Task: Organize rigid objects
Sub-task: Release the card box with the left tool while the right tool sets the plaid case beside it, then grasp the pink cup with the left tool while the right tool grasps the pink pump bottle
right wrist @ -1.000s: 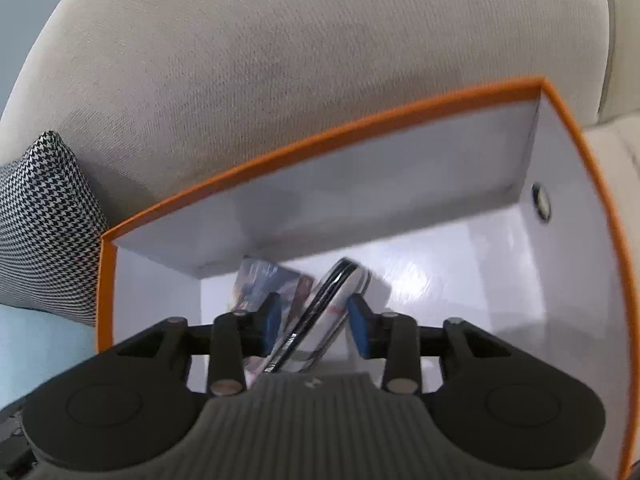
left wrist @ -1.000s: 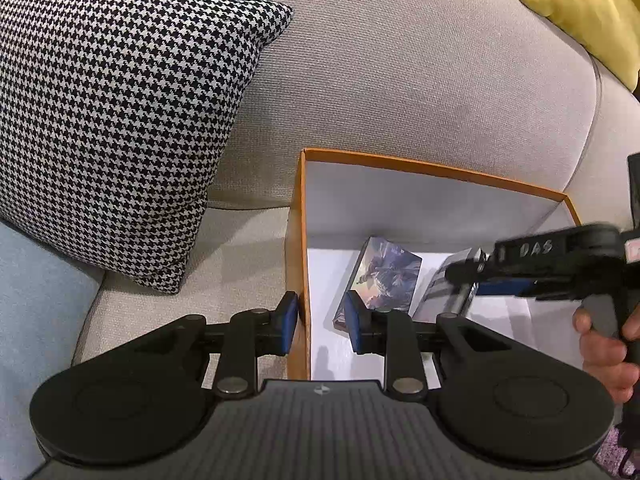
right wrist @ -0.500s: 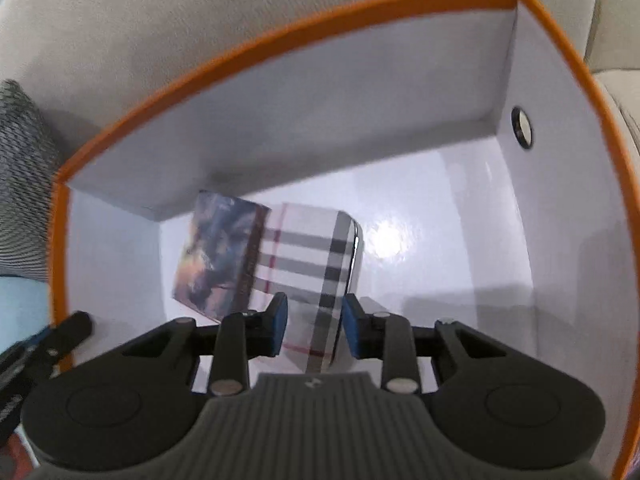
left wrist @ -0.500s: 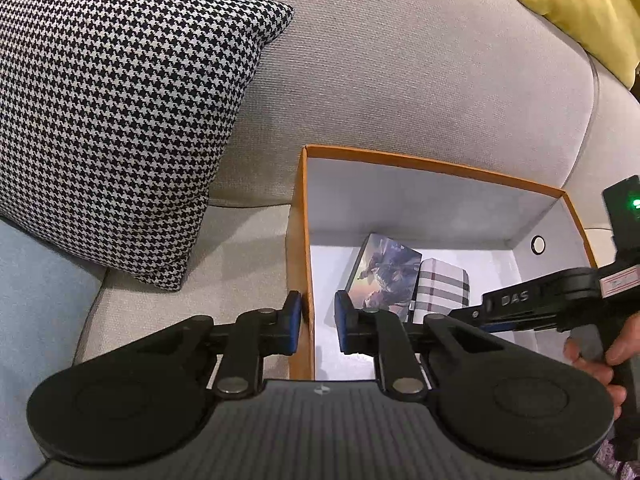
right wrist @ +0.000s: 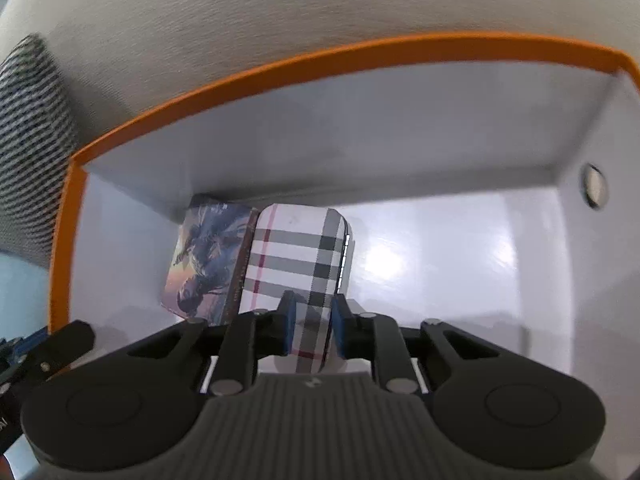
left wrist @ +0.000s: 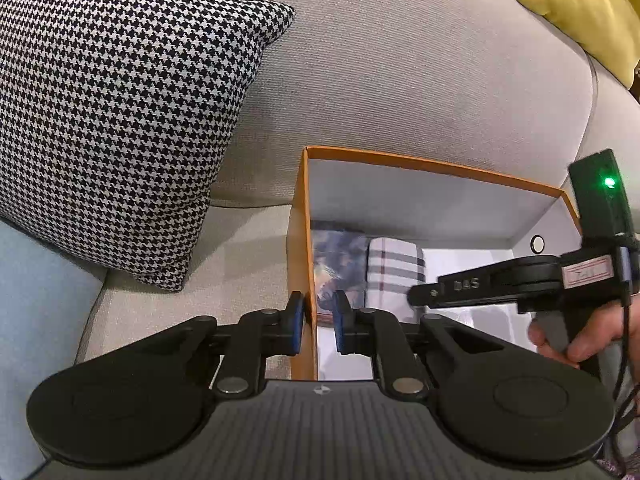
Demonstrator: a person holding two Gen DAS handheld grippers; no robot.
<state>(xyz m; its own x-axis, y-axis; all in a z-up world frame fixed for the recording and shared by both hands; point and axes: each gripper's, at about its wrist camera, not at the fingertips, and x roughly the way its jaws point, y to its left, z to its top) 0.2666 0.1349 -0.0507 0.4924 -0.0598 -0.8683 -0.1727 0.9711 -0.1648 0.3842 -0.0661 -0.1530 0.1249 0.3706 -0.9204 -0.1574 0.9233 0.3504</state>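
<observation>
An orange box (left wrist: 432,163) with a white inside sits on a beige sofa. Inside lie a picture-printed box (right wrist: 206,256) and a plaid case (right wrist: 298,252), side by side against the far left corner. They also show in the left wrist view, the printed box (left wrist: 338,252) and the plaid case (left wrist: 394,268). My left gripper (left wrist: 318,326) straddles the box's left wall (left wrist: 298,264), its jaws close around it. My right gripper (right wrist: 311,330) sits over the near end of the plaid case with its jaws narrowly apart; it also shows in the left wrist view (left wrist: 424,294).
A houndstooth cushion (left wrist: 112,112) leans on the sofa back left of the box. A yellow cushion (left wrist: 576,8) lies at the top right. A light blue cloth (left wrist: 28,300) covers the seat at the far left.
The right gripper let the plaid case down flat beside the printed box and both items now sit deeper in the corner. The left gripper's jaws closed in around the box wall.
</observation>
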